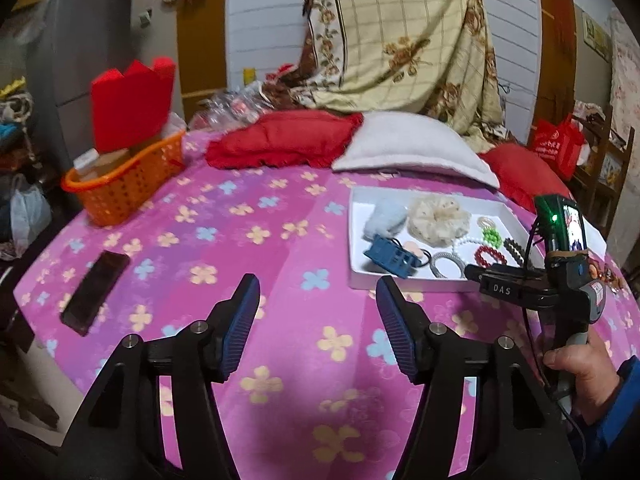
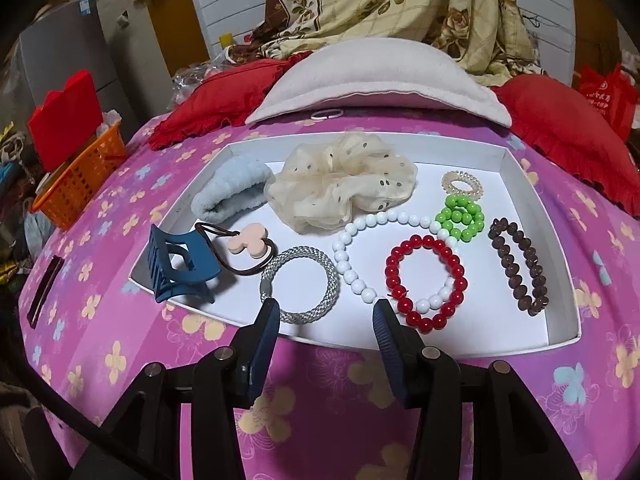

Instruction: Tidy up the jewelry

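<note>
A white tray (image 2: 532,208) of hair ties and beaded bracelets sits on a bed spread with a pink flowered blanket (image 2: 332,400), in front of a white pillow (image 2: 376,80), as two hand-held tongs hang over the near side. The right gripper (image 2: 324,312) hovers just above the tray's near edge, its jaws spread wide and empty, framing the gap between a silver braided ring (image 2: 299,279) and a red bead bracelet (image 2: 425,280); that aim suggests one of the two is the next pick. The red bracelet lies across a white bead strand (image 2: 362,240), so lifting either may drag the other. A green bead bracelet (image 2: 461,216) and a brown bead bracelet (image 2: 519,266) lie toward the tray's right edge, a cream scrunchie (image 2: 340,188) and a pale blue band (image 2: 228,192) toward its far edge, and a blue claw clip (image 2: 180,264) straddles the near-left corner. The left gripper (image 1: 316,300) waits over bare blanket left of the tray, also wide open and holding nothing, likely kept clear for the working hand. A dark phone (image 1: 96,292) lies near the bed's left edge, an orange basket (image 1: 128,180) at its far-left corner.
</note>
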